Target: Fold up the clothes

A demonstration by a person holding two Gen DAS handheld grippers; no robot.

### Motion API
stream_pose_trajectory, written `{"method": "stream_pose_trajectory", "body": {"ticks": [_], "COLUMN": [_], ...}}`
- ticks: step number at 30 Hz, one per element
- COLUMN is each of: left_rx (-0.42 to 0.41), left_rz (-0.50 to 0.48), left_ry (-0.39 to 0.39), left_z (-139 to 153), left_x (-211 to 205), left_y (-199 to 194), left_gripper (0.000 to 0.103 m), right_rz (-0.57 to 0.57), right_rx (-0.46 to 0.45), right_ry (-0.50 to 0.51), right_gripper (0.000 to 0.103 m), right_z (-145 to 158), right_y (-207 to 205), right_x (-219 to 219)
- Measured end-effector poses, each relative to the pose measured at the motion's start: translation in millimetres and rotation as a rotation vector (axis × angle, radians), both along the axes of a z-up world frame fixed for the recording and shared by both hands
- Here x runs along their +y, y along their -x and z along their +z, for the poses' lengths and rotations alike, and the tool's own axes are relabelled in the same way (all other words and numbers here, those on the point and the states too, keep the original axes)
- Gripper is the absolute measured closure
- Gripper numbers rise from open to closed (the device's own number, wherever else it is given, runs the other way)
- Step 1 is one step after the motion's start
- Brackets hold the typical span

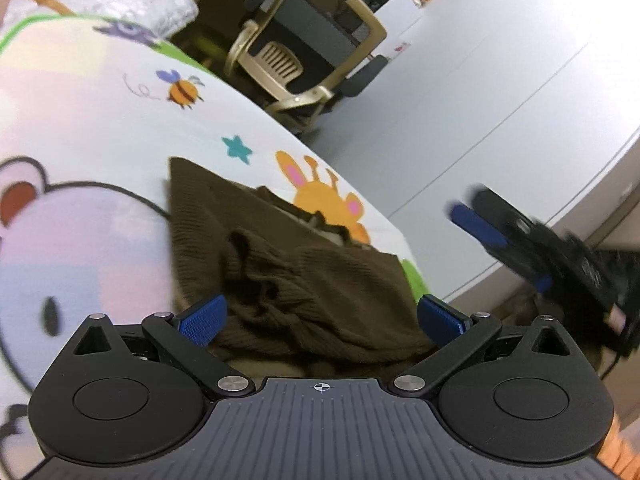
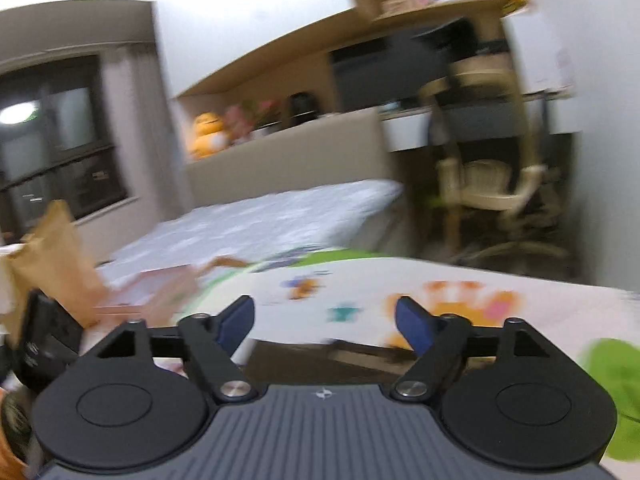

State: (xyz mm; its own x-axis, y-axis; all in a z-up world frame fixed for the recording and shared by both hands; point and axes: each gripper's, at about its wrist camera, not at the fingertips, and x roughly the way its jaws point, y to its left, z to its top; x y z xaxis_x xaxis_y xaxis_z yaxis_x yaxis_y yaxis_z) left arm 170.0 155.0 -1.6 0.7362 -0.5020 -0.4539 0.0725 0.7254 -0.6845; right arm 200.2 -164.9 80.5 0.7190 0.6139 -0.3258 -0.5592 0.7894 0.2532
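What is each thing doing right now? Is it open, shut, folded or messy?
left gripper: open, holding nothing.
right gripper: open, holding nothing.
brown sweater: rumpled, partly folded, lying on the cartoon blanket.
cartoon blanket: spread flat.
desk chair: unoccupied.

Sweater (image 1: 304,264) dark olive-brown, ribbed knit; bedsheet (image 1: 120,128) white, cartoon bee, teal star, orange rabbit

beige desk chair (image 1: 304,52), dark window (image 2: 60,136)

sweater (image 1: 304,264) on blanket (image 1: 100,128), chair (image 1: 304,48) behind, pillow (image 1: 120,4) beyond
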Motion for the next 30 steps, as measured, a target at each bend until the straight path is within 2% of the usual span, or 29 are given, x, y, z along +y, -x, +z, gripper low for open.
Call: {"method": "stream_pose_trajectory", "body": {"ticks": [4,6,8,9,10,11,12,17,19,20,23,24,27,29,30], "left_rx": [0.062,0.089,0.045,0.017,-0.011,-0.039,-0.067,-0.202,-0.148,-0.103,0.036,0.041,0.012,0.012,0.014], "left_rz": [0.045,0.074,0.072,0.069,0.065,0.062,0.059,0.048,0.045,0.039,0.02,0.02,0.024,0.027,0.028], "left_ry": [-0.077,-0.112,-0.175,-0.209,-0.242,-0.276,-0.309,-0.486,-0.55,-0.574,-0.646,-0.654,-0.661,-0.662,-0.662], "left_z": [-5.5,-11.0,-1.5,4.3,10.2,16.0,21.9,52.4,40.4,27.5,-11.0,-14.5,-14.8,-16.4,-17.3], "left_x": [-16.5,-22.6,-29.9,-33.6,-37.3,-41.0,-44.7,-56.6,-52.6,-49.9,-42.0,-41.1,-40.0,-39.5,-39.3], "left_y": [-25.6,-36.7,-39.7,-40.6,-41.5,-42.4,-43.4,-48.5,-55.8,-59.2,-69.2,-68.7,-63.1,-62.4,-62.3], "left_gripper": [0.0,0.007,0.046,0.048,0.058,0.075,0.077,0.076,0.071,0.064,0.053,0.053,0.043,0.032,0.031], "right_rz": [-0.114,-0.163,-0.203,-0.217,-0.228,-0.235,-0.238,-0.209,-0.185,-0.172,-0.113,-0.095,-0.099,-0.093,-0.097], "right_rx": [0.086,0.141,0.185,0.198,0.209,0.213,0.213,0.172,0.13,0.107,0.082,0.097,0.202,0.219,0.218], "right_ry": [-0.045,-0.077,-0.096,-0.098,-0.098,-0.095,-0.09,-0.021,0.062,0.108,0.256,0.304,0.423,0.427,0.428], "right_gripper": [0.022,0.022,0.022,0.022,0.022,0.022,0.022,0.022,0.022,0.022,0.022,0.022,0.022,0.02,0.02], "right_z": [-36.8,-56.8,-75.7,-81.8,-87.5,-90.9,-92.9,-81.8,-70.5,-64.6,-58.4,-61.4,-86.8,-92.4,-90.1], "right_y": [2.2,2.5,2.0,2.5,2.5,2.7,3.1,-0.1,-6.0,-9.4,-24.0,-31.7,-55.4,-58.9,-58.5], "right_x": [-41.5,-59.6,-71.0,-76.1,-80.4,-82.3,-82.7,-67.1,-53.0,-45.4,-20.7,-13.1,0.6,0.7,0.8]}}
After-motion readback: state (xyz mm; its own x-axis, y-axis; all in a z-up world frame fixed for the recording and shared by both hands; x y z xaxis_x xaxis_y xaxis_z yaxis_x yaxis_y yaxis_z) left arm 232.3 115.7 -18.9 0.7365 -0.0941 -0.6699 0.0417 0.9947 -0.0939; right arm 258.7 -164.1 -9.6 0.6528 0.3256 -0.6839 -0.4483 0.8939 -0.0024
